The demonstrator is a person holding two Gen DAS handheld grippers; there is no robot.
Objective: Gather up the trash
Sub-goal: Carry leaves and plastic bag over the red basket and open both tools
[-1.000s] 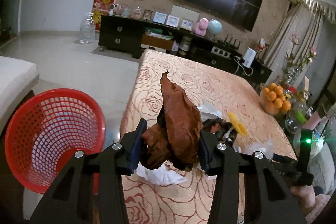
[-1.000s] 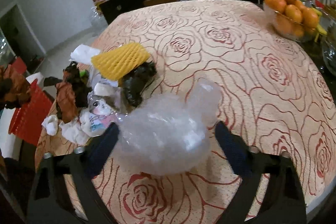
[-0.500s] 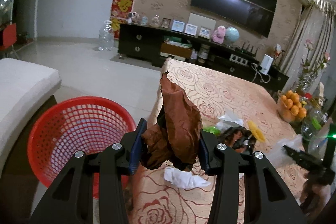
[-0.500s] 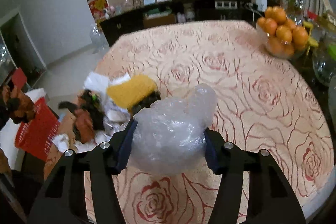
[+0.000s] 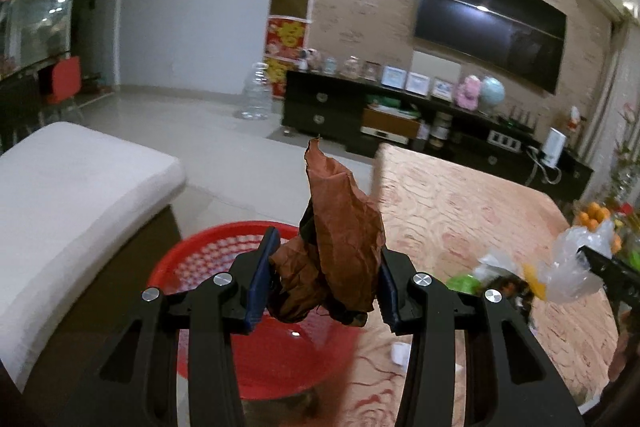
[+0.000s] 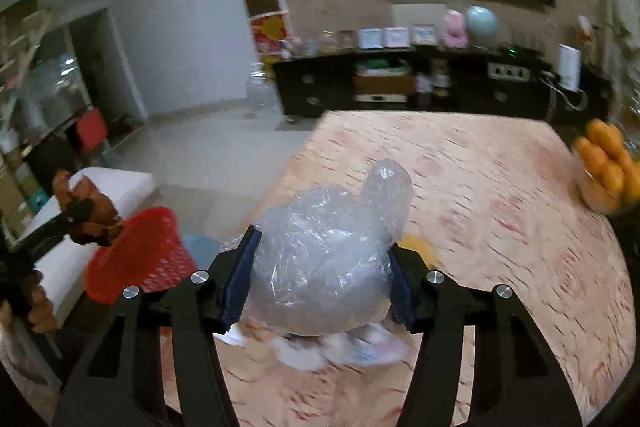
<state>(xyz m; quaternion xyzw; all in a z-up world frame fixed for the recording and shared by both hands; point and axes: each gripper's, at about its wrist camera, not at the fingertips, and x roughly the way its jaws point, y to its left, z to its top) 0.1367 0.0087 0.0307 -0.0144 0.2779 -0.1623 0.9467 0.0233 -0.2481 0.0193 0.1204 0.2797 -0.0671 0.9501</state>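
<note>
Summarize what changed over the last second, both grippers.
The right gripper closed on the clear plastic bag and lifted it off the table. The left gripper swung left, over the red basket. Unchanged: its grip on the brown paper.

The left tool (image 5: pixel 324 281) is matte black plastic: two angular arms with triangular cut-outs, each carrying two round silver screw heads, and dark blue ribbed pads (image 5: pixel 262 281) on the inner faces of its fingers. The right tool (image 6: pixel 320 281) has the same build, with black arms, silver screws and blue pads (image 6: pixel 240 281). At the left edge of the right wrist view, bare skin of the person's hand (image 6: pixel 34 307) shows.
</note>
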